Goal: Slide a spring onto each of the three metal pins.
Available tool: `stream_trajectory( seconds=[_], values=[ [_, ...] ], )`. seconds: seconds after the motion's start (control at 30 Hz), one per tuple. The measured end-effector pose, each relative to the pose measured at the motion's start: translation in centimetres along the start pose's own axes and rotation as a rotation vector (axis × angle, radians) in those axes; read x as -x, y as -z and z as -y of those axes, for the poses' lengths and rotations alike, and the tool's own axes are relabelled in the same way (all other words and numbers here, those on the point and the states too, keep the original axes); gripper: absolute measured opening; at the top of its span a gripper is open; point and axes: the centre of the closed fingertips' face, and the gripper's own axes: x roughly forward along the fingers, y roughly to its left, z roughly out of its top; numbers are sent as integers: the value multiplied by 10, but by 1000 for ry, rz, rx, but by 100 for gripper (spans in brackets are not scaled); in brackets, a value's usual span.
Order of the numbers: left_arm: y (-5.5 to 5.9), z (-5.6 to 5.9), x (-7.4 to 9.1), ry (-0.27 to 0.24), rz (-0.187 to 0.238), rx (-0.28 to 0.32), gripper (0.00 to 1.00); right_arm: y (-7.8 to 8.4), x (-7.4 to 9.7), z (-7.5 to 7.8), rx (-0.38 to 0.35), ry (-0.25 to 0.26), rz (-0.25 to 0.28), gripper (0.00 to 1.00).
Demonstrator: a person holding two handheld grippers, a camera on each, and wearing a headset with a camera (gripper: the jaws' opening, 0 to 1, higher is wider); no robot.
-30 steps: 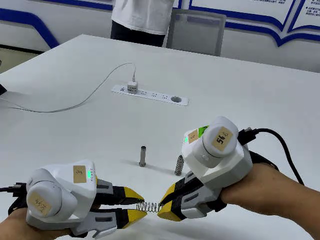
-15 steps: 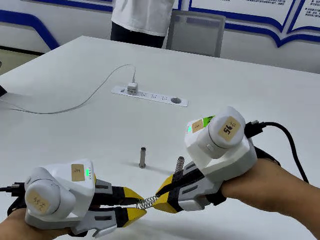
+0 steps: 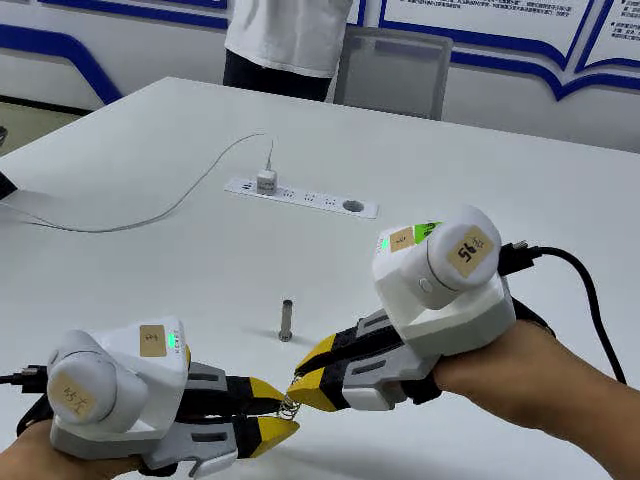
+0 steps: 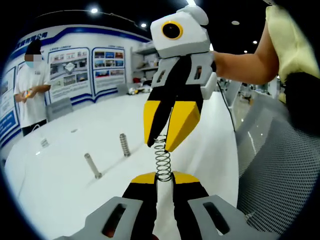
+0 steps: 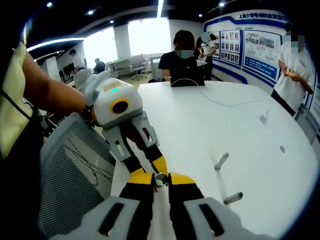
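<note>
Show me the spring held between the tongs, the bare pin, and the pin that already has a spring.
spring (image 4: 163, 160), left gripper view, middle coils.
bare pin (image 4: 91, 165), left gripper view, mid-shaft.
pin with spring (image 4: 124, 145), left gripper view, coiled shaft.

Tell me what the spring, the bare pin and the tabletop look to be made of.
Spring: thin wire coil, bright grey with glints, so likely steel.
Bare pin: dull grey cylinder with a soft sheen, looks like metal, alloy unclear.
Tabletop: smooth, matte white, soft shadows and no grain; probably laminate or painted board, cannot tell which.
</note>
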Motion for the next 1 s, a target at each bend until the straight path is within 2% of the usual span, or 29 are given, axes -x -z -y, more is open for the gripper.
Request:
stream_trajectory(
  seconds=[0.23,0.4,0.7,1.0],
  values=[
    [-7,0,1,1,32,24,11,-10,-2,1,5,15,49,12],
    [-7,-2,2,-5,37,36,11,-12,-4,1,2,23,72,12],
    [-8,-4,2,-10,47,50,11,-13,-3,4,-23,29,93,12],
    [-10,-14,4,-44,64,64,14,-19,-3,10,-22,48,107,11]
  ],
)
